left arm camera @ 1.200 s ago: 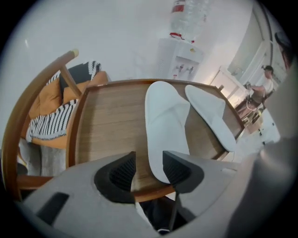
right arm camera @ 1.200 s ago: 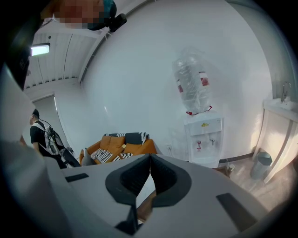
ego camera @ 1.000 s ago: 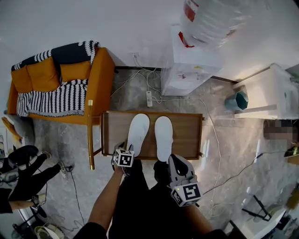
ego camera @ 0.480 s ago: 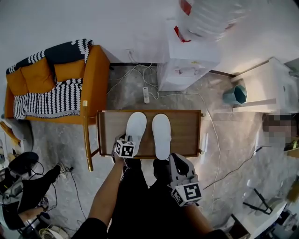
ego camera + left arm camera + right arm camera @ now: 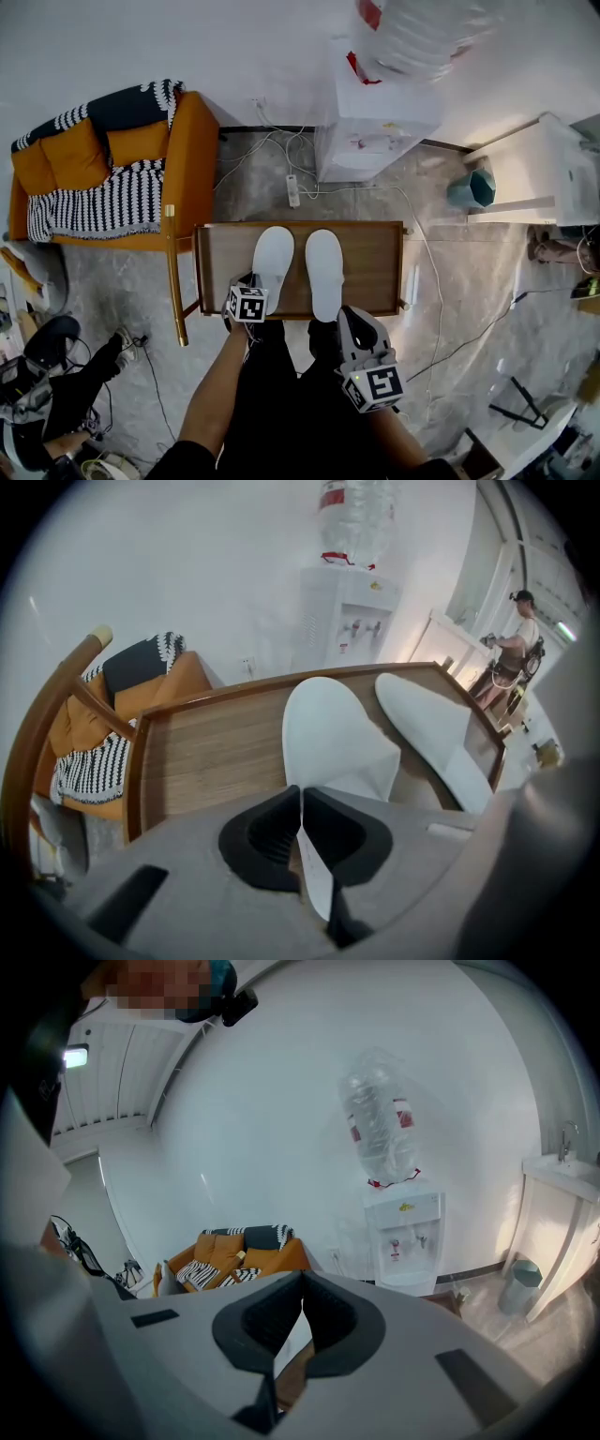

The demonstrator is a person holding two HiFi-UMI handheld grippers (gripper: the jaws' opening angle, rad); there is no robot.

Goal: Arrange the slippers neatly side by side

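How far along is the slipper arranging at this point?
Mostly done: the left slipper and right slipper lie close together on the wooden table, toes toward the wall. In hand: the left gripper has just closed its jaws on the left slipper's heel edge, which seems to angle slightly away from its mate. Left: straighten it and let go. The right gripper is shut, empty, held back.

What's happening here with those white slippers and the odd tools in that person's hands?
A person is tidying two white slippers on a low wooden table, using a hand-held gripper in each hand. The left gripper has just closed its jaws on the heel edge of the left slipper. The right slipper lies close beside it, apart and nearly parallel, toes pointing away from the person. The right gripper is shut, holds nothing, and hangs back from the table by the person's legs.
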